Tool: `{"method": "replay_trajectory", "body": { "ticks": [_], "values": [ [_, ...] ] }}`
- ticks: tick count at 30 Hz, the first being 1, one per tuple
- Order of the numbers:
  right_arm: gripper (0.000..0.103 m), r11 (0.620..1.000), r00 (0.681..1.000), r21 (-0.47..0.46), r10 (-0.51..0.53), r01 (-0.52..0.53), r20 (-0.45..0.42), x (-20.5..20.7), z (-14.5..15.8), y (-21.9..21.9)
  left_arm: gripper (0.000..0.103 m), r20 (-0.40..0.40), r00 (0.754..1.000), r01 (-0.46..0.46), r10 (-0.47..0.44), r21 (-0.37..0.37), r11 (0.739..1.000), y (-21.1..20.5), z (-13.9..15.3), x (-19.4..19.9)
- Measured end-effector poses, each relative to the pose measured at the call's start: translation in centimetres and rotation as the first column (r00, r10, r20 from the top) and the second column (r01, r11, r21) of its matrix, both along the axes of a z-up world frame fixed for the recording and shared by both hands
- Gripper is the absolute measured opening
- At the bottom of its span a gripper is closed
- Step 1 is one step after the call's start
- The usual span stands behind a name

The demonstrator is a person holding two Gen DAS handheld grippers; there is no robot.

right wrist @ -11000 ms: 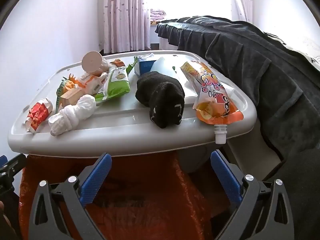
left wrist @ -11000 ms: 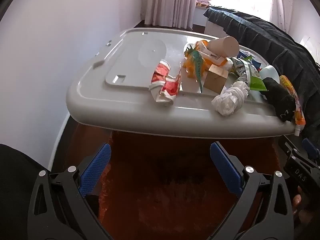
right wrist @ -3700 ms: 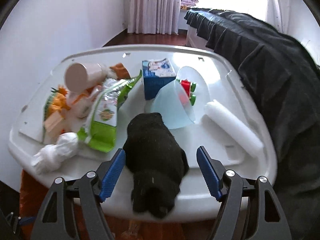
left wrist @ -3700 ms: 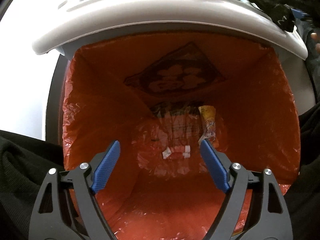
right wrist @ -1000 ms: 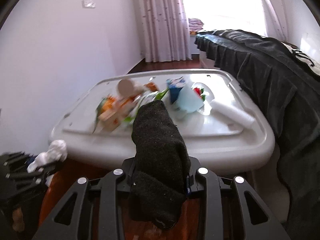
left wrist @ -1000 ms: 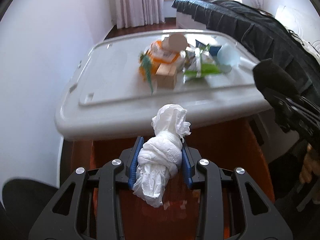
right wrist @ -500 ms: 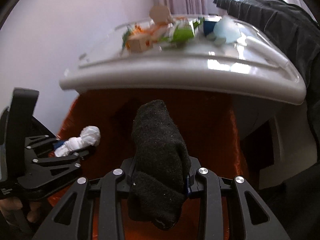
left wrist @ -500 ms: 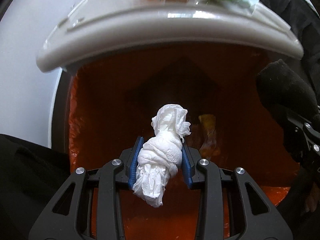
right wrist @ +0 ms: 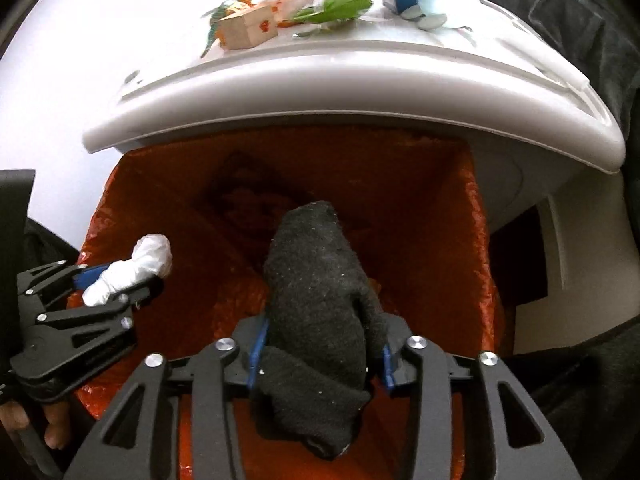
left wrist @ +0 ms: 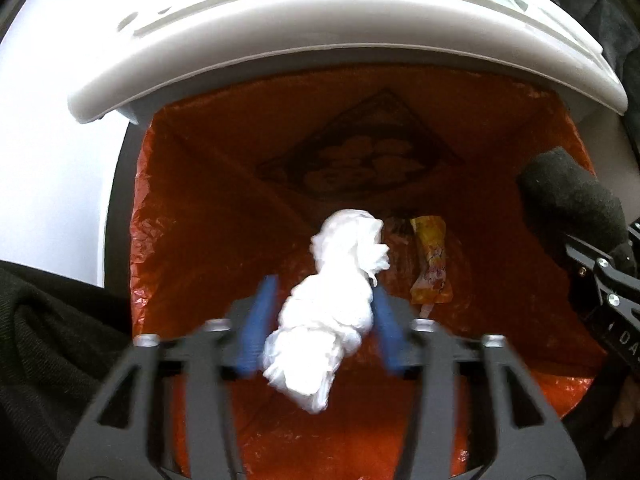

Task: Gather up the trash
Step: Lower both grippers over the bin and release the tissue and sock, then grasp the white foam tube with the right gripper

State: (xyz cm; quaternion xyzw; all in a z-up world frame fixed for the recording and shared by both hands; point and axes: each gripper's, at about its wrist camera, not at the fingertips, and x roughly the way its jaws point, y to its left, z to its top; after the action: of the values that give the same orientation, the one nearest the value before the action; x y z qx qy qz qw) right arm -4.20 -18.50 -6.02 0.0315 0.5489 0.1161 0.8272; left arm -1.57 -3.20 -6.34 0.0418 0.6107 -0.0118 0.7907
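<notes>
2 grippers over the bag — left gripper (left wrist: 320, 320) 1 tissue wad (left wrist: 332, 308), right gripper (right wrist: 320, 344) 1 sock (right wrist: 316, 300).

Pale grey plastic tabletop (left wrist: 320, 32), seen from below its near rim; the rim overhangs the far edge of the orange bag (left wrist: 200, 200). White wall (left wrist: 48, 140) to the left of the tabletop. Dark fabric-draped furniture (right wrist: 560, 8) along the far right. White panel (right wrist: 532, 280) under the tabletop's right end. Black knit garment (left wrist: 48, 340) at near left.
</notes>
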Motion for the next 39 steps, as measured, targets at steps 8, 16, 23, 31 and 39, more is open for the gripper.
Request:
{"method": "replay_trajectory", "body": {
  "ticks": [8, 16, 23, 31, 39],
  "values": [
    [0.061, 0.996, 0.996, 0.047, -0.08, 0.078, 0.046, -0.1, 1.4, -1.9, 0.081, 0.028, 0.999, -0.024, 0.025, -0.007, 1.0, 0.3, 0.9, -0.1],
    [0.062, 0.993, 0.992, 0.103, -0.074, 0.063, 0.105, 1.8, 5.2, -4.2, 0.081, 0.042, 0.999, -0.027, 0.028, -0.024, 0.999, 1.3, 0.4, -0.5],
    [0.073, 0.999, 0.964, -0.009, -0.039, 0.043, 0.262, 9.4, 11.4, -11.2, 0.081, 0.065, 0.998, 0.004, -0.002, -0.028, 1.0, 0.5, 0.5, -0.5],
    [0.063, 0.987, 0.981, -0.159, 0.067, -0.038, 0.18, 18.6, 9.9, -16.1, 0.081, 0.068, 0.997, 0.029, -0.028, -0.014, 0.999, 0.0, 0.3, -0.3],
    [0.06, 0.943, 0.971, -0.275, 0.219, -0.186, 0.092, 21.4, 5.3, -15.4, 0.081, 0.05, 0.998, 0.035, -0.035, 0.004, 0.999, -0.3, -0.2, 0.2]
  ]
}}
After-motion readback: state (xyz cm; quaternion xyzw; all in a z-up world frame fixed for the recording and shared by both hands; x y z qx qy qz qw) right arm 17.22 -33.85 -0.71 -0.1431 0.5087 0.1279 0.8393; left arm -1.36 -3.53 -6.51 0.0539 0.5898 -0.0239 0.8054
